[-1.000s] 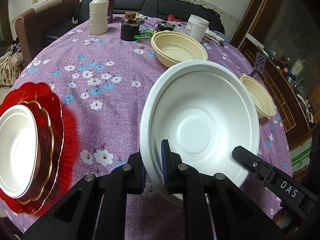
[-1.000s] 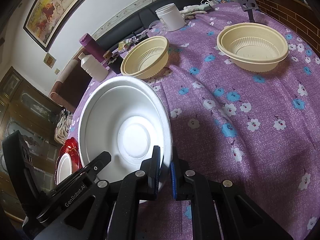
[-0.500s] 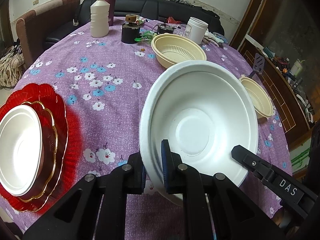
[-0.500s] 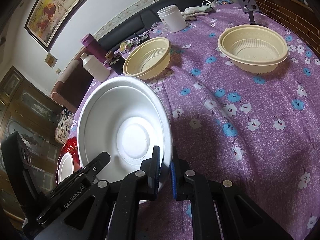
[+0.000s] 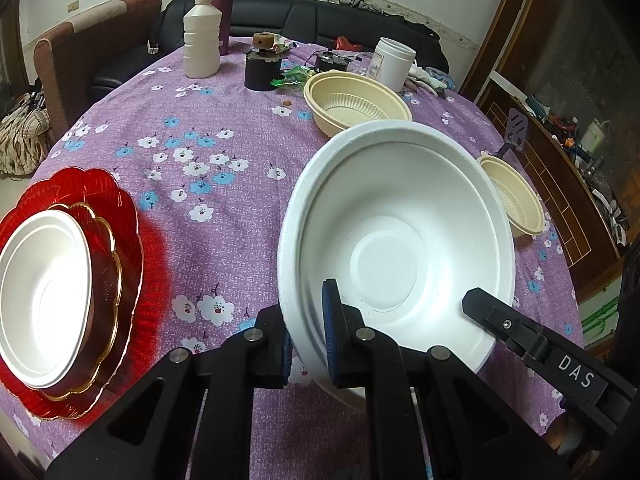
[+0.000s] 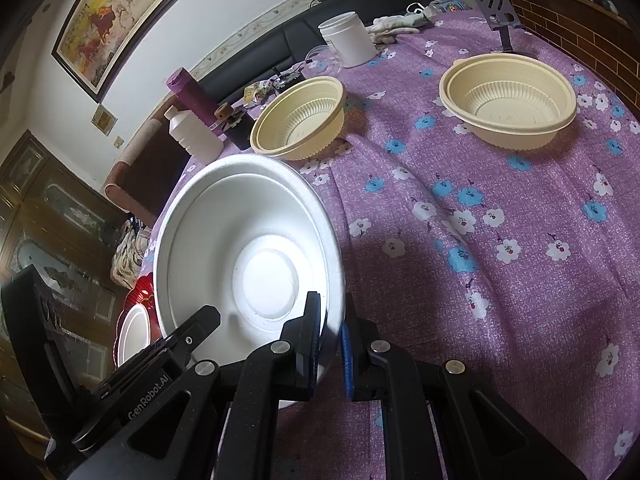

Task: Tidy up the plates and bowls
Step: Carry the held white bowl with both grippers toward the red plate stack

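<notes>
A large white foam bowl (image 5: 392,240) hangs tilted above the purple flowered tablecloth (image 5: 208,200), held from both sides. My left gripper (image 5: 306,320) is shut on its near-left rim. My right gripper (image 6: 330,320) is shut on the right rim of the same bowl (image 6: 240,240). Each gripper also shows in the other's view: the right one (image 5: 480,304) at the bowl's lower right, the left one (image 6: 204,320) at its lower left. At the left table edge lies a stack of red plates (image 5: 132,248) with a smaller white bowl (image 5: 40,292) on top.
Two cream ribbed bowls stand on the cloth, one behind (image 5: 356,104) and one at the right (image 5: 512,200). At the back stand a white bottle (image 5: 202,40), a purple flask (image 5: 220,4), a black jar (image 5: 262,68) and a white tub (image 5: 394,62). A spatula (image 6: 498,12) stands far right.
The view in both cameras has drifted very slightly. The bowl stays held the same way by both grippers.
</notes>
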`<state>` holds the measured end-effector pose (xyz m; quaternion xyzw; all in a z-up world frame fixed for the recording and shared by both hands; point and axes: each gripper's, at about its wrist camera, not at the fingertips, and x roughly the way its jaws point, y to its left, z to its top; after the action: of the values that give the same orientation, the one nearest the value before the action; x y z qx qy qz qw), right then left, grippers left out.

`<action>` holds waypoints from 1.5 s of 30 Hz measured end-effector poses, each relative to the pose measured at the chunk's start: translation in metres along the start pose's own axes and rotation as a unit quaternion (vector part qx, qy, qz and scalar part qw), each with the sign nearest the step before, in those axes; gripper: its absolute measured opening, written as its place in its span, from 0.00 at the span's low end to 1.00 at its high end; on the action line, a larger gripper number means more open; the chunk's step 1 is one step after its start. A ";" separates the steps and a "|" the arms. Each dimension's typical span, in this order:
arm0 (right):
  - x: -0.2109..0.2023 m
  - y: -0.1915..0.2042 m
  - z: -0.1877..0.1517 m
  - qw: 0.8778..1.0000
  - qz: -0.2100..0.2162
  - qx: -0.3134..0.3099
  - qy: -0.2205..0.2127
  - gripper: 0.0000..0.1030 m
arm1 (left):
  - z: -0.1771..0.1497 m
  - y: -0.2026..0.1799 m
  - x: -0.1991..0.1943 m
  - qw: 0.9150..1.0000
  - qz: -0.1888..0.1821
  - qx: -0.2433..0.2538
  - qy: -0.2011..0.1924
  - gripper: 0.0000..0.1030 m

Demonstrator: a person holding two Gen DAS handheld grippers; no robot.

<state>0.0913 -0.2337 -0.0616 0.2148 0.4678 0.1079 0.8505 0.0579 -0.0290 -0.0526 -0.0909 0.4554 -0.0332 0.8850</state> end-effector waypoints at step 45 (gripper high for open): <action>0.002 0.079 0.006 0.996 0.048 -0.077 -0.004 0.08 | 0.007 0.063 -0.059 0.997 0.020 -0.056 -0.057 0.11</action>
<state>0.0987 -0.1651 -0.0235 0.1718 0.4439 0.1834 0.8601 0.0276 0.0423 -0.0136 -0.1330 0.4075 0.0158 0.9033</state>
